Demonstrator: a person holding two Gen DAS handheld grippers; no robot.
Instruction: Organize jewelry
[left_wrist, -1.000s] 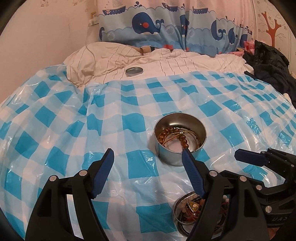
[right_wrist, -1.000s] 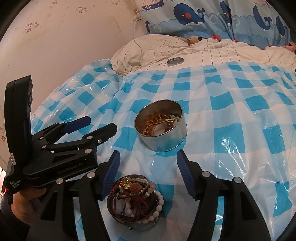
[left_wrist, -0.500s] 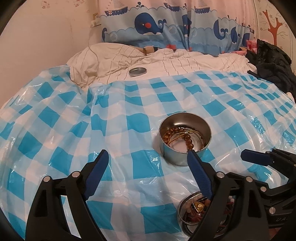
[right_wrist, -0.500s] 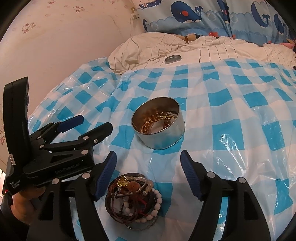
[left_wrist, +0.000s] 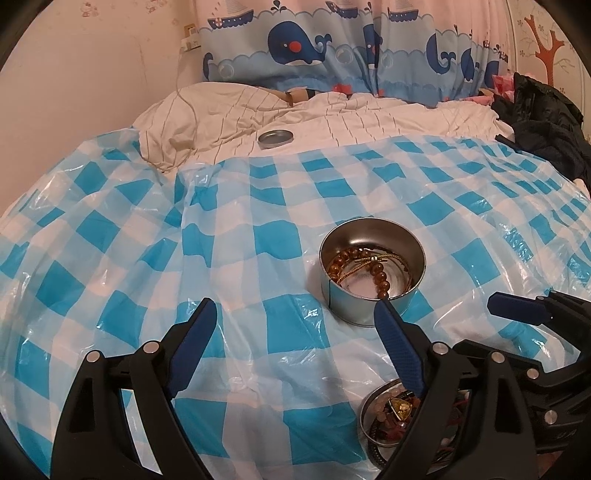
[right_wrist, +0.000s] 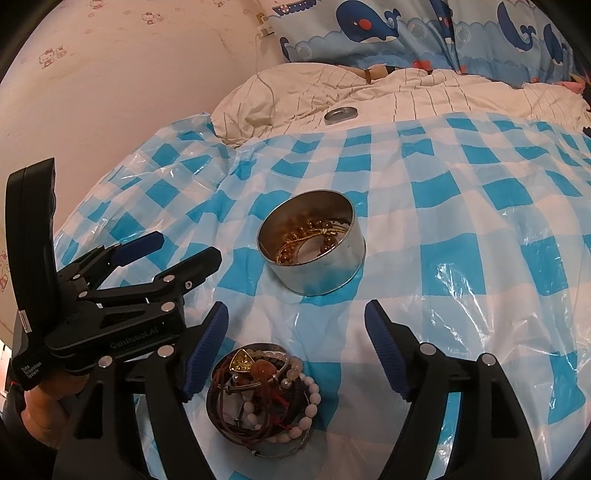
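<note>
A round metal tin (left_wrist: 372, 271) (right_wrist: 312, 248) stands on the blue checked plastic sheet (left_wrist: 258, 206) and holds an amber bead bracelet (left_wrist: 380, 280) and a gold chain. A pile of mixed bracelets and a yellow pendant (right_wrist: 264, 393) lies on a shallow metal lid in front of it, partly hidden in the left wrist view (left_wrist: 391, 413). My left gripper (left_wrist: 295, 325) is open and empty, left of the tin. My right gripper (right_wrist: 295, 332) is open and empty, just above the pile. The left gripper also shows in the right wrist view (right_wrist: 173, 251).
A small metal lid (left_wrist: 275, 139) lies on the white striped bedding (left_wrist: 369, 122) at the back. A whale-print pillow (left_wrist: 332, 51) leans on the wall. Dark clothing (left_wrist: 546, 122) is heaped at the far right. A cable (left_wrist: 184, 92) hangs by the wall.
Both grippers have drawn back slightly and stayed open. The tin and the pile have not moved on the sheet.
</note>
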